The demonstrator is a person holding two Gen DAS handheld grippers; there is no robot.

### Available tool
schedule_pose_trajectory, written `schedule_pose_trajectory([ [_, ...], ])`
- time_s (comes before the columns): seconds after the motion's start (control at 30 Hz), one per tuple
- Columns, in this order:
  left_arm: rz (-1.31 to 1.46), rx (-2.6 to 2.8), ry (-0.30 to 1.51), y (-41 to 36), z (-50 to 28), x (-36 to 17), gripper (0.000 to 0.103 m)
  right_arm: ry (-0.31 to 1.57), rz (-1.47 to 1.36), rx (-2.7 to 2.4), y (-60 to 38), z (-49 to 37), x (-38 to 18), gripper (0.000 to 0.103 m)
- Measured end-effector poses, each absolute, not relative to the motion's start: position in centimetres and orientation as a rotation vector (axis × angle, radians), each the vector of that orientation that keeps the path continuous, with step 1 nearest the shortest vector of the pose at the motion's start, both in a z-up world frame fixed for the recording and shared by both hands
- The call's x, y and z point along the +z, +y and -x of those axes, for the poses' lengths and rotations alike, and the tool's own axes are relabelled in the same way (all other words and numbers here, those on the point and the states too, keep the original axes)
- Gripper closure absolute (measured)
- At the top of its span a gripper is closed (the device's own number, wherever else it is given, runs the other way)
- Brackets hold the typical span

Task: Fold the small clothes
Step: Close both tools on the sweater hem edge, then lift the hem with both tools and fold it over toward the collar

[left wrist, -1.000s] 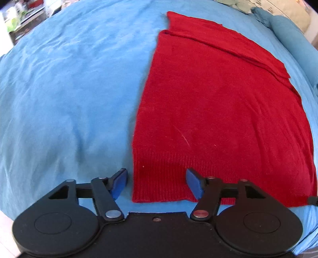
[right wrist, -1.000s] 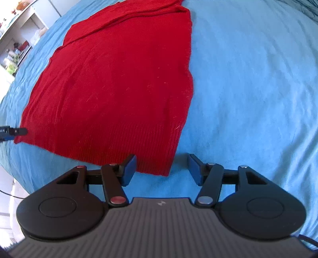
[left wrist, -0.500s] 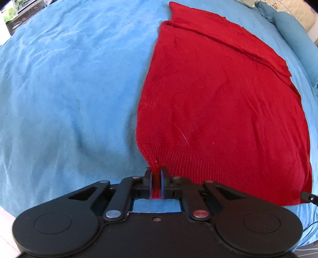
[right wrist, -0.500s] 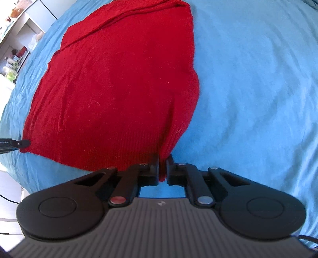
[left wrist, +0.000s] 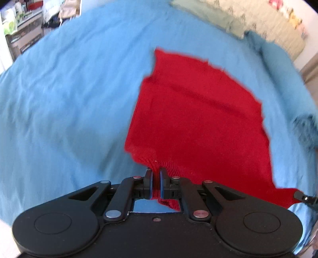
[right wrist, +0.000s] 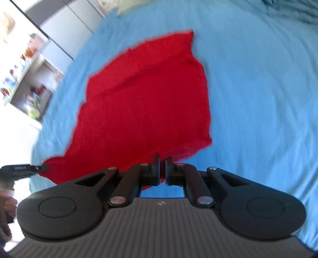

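While both corners are pinched: hem of red knit garment [left wrist: 194,127] raised off blue bedsheet [left wrist: 65,103]
left gripper [left wrist: 156,178]: lower centre of left wrist view, jaws closed down tight on near left hem corner, ribbed edge bunched between blue pads [left wrist: 161,183], small tuft hanging below
right gripper [right wrist: 162,169]: lower centre of right wrist view, jaws clamped together on near right hem corner, red fabric squeezed in the narrow gap
garment place: centre to right of left wrist view, centre-left of right wrist view; far part lying on sheet, near edge pulled into two peaks at the grippers
opposite tool: right gripper tip at lower right edge of left wrist view, touching the garment corner; left gripper tip at left edge of right wrist view, on the other corner
background: pillows [left wrist: 238,17] upper right in left wrist view, shelves [right wrist: 29,79] at left in right wrist view, both blurred
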State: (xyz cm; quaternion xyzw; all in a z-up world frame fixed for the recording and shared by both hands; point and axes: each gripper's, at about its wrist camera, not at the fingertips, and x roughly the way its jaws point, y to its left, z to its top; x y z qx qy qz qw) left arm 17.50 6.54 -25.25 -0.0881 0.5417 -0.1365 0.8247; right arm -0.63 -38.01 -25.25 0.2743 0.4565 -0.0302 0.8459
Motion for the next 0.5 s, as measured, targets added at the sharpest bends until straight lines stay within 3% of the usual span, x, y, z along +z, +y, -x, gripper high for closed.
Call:
schedule_pose_trajectory([
  [0.23,0.296,-0.305,1.012,4.9,-24.6,-21.9,0.096,0.787,-0.699,-0.055,-41.1,-6.0,-19.5,0.083],
  [0.5,0.308,-0.313,0.863,0.4,-35.2,-22.5,0.096,0.654,-0.763,-0.044,-44.9,-16.7,-17.9,0.083],
])
